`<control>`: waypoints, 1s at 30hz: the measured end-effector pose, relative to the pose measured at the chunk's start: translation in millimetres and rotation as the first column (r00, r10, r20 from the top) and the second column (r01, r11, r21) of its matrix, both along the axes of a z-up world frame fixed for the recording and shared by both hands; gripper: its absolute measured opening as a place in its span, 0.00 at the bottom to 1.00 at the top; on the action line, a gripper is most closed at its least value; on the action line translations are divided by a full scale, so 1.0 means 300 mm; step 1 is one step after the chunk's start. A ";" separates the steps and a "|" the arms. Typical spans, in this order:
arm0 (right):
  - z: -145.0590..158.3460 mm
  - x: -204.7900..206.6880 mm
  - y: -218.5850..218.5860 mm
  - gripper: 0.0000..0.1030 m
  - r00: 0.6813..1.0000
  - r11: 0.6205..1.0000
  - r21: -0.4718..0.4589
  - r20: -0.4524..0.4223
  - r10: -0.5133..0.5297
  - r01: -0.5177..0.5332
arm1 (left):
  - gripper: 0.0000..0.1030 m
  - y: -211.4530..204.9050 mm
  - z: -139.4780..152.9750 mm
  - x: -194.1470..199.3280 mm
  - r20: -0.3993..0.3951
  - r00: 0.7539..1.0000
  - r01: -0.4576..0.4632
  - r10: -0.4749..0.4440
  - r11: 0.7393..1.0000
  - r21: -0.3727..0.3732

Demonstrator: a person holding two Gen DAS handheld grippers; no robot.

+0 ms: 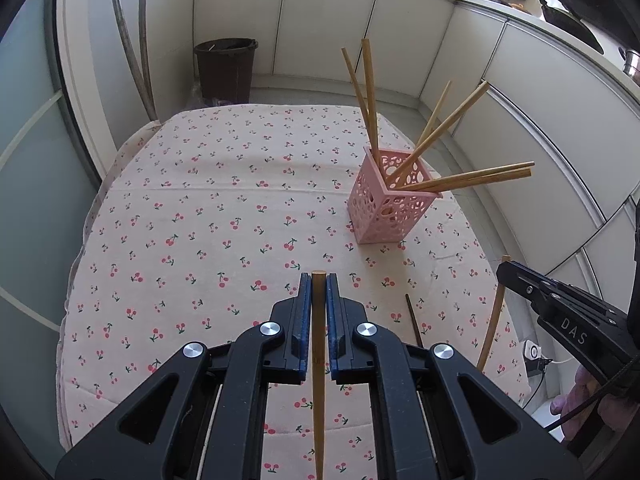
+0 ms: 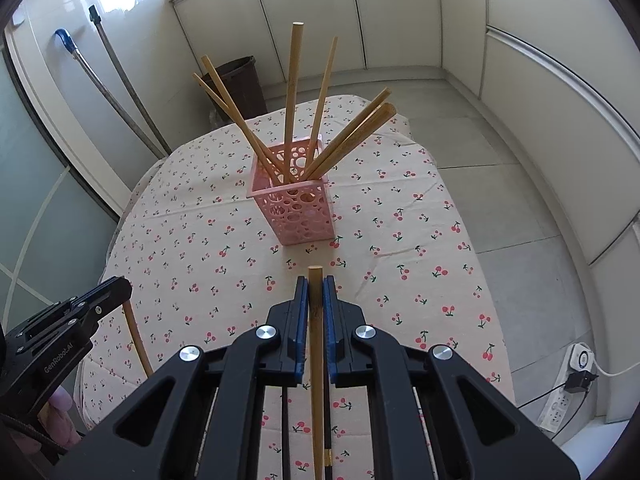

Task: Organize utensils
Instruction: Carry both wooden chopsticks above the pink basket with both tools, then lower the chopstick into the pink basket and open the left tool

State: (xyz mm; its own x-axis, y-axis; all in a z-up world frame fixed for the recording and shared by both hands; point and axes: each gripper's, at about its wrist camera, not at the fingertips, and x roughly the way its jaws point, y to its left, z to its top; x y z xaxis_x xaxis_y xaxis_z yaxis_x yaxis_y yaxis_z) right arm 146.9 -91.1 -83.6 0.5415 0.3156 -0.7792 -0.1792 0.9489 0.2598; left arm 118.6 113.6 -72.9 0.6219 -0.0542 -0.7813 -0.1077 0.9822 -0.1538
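Left wrist view first: your left gripper (image 1: 319, 280) has its fingers (image 1: 305, 304) pinching a chopstick (image 1: 319, 360), which runs straight down the slot between the pads, with its blunt end just proud of the tips and its long tail trailing back under the gripper. Ahead of the fingers and off to their right stands the pink holder (image 1: 384, 208) on the cherry-print tablecloth (image 1: 200, 200), already bristling with fanned-out chopsticks (image 1: 370, 96). A dark chopstick (image 1: 414, 320) lies on the cloth just right of your fingers, so it looks like more remains to collect. The right gripper (image 1: 505, 270) shows at the right edge, carrying its own stick. To seat yours well, I would tip the long tail down toward the opening rather than the short end, and pick a gap between the leaning sticks. Right wrist view next: your right gripper (image 2: 316, 280) is likewise clamped on a chopstick (image 2: 317, 360), held centred between the pads. The holder (image 2: 296, 208) sits nearly dead ahead of these fingers, its rim facing you, sticks (image 2: 294, 92) splayed left, upright and right. The left gripper (image 2: 127, 283) is low on the left. Go one hand at a time so the two do not cross, approach from above the rim, and release only once the stick is well inside; the light holder could tip if nudged.
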 end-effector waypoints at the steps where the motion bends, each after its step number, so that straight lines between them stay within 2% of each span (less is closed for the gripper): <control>1: 0.018 -0.007 -0.004 0.08 1.000 1.000 0.010 0.010 0.004 -0.004 | 0.07 -0.001 0.013 -0.006 0.013 1.000 0.004 -0.004 1.000 0.004; 9: 0.204 -0.110 -0.087 0.08 0.994 0.998 0.066 0.113 0.010 -0.018 | 0.06 -0.020 0.146 -0.062 0.108 0.993 0.042 -0.044 0.999 0.023; 15: 0.326 -0.120 -0.148 0.08 0.988 0.994 0.106 0.154 -0.002 -0.014 | 0.07 -0.047 0.239 -0.076 0.163 0.985 0.053 -0.058 0.998 0.033; 19: 0.433 -0.106 -0.181 0.08 0.981 0.991 0.135 0.195 -0.011 -0.015 | 0.06 -0.057 0.328 -0.048 0.203 0.977 0.058 -0.067 0.997 0.054; 24: 0.550 -0.080 -0.233 0.08 0.968 0.984 0.181 0.246 -0.046 0.000 | 0.06 -0.052 0.456 0.013 0.254 0.965 0.063 -0.068 0.998 0.029; 30: 0.600 -0.053 -0.275 0.08 0.957 0.977 0.212 0.279 -0.082 0.021 | 0.06 -0.078 0.572 0.095 0.320 0.946 0.054 -0.059 0.998 0.025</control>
